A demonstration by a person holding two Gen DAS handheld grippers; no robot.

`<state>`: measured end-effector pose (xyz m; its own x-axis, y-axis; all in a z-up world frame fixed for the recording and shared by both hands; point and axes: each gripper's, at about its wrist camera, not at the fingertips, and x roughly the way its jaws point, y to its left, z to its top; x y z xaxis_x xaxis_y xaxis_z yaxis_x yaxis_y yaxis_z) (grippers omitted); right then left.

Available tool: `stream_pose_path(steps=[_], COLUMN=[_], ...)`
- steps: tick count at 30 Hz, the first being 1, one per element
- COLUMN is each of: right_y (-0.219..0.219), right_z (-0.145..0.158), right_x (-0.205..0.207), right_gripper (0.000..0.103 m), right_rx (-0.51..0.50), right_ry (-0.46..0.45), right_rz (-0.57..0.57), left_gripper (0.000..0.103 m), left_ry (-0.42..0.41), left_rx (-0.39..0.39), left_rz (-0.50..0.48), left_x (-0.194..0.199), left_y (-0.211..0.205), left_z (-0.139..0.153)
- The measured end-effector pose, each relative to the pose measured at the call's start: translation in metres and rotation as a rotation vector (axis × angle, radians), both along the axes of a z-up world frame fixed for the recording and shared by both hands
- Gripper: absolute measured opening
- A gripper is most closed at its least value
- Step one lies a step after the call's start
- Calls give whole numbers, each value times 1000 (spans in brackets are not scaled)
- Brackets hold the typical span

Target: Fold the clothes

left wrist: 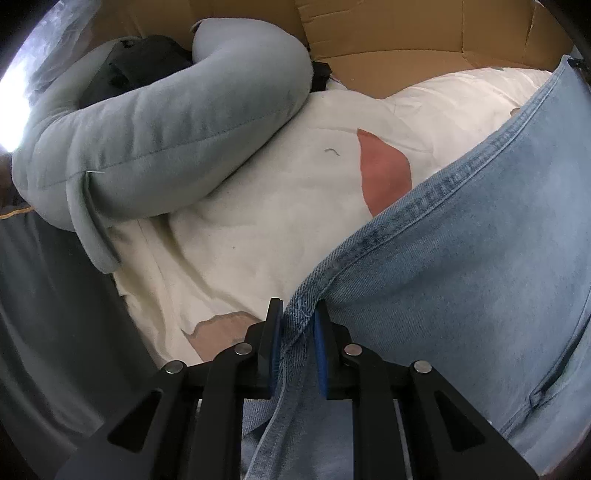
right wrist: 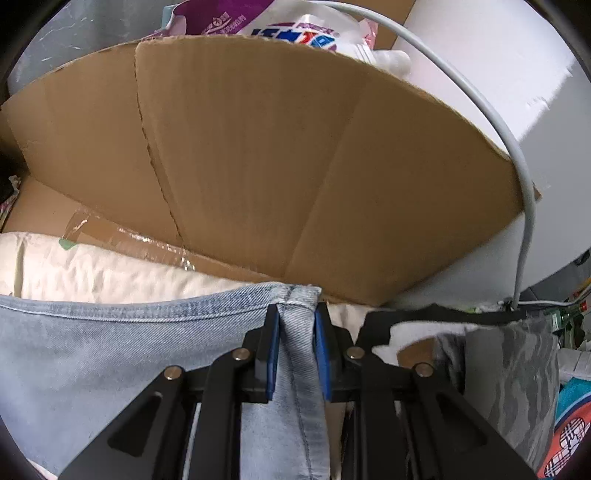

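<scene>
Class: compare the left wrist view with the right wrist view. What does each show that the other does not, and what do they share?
Left wrist only: a grey-blue padded garment lying on the white cloth, and a reddish patch on that cloth.

Right wrist only: a grey cable, printed bags behind the cardboard, and a grey patterned fabric.

Both: light-blue jeans clamped in a gripper, left gripper and right gripper; white cloth; cardboard.
</scene>
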<state>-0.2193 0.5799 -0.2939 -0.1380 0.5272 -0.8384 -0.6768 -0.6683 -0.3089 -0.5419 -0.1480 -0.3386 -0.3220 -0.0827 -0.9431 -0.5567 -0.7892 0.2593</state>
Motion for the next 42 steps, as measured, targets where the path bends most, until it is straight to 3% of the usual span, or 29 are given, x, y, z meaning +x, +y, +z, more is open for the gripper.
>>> stream_pose_path(steps=[4,7,11,12,13,15,28,34,42], right_y=[4,7,12,13,14,13,-14,-50,-79], right_z=[-5,-22,-44,-50,-56,-57,-8,-24,-63], right_x=[-10,-17,-25,-27,-29,-30,14,26,40], right_gripper=[16,16,18,18,18,19,33,33,33], right_rx=[3,-14,-35,-41,-46,-45,-81,-122,-214], right_ry=[-3,-28,-61,-69,-77,-78,55,32,-7], right_rz=[-1,2,5,6,7,3,-21,46,66], left_gripper=[16,21,25,32,46,55,55,55,56], left_ry=[-33,-74,-96,-100,-98,-86,-45,-39,-90], left_rx=[30,0,-19,-25,-35,-35,-49,-63,-82], left_rz=[35,37,64,68,73,83,157,187,154], left_x=[3,-6,-13,-13,-13,-13,4,5,-2], left_y=[-19,-12,-8,-8,-8,-13,-56,-71,-62], left_z=[4,-17,-23,-21,-19,-11,29,30,4])
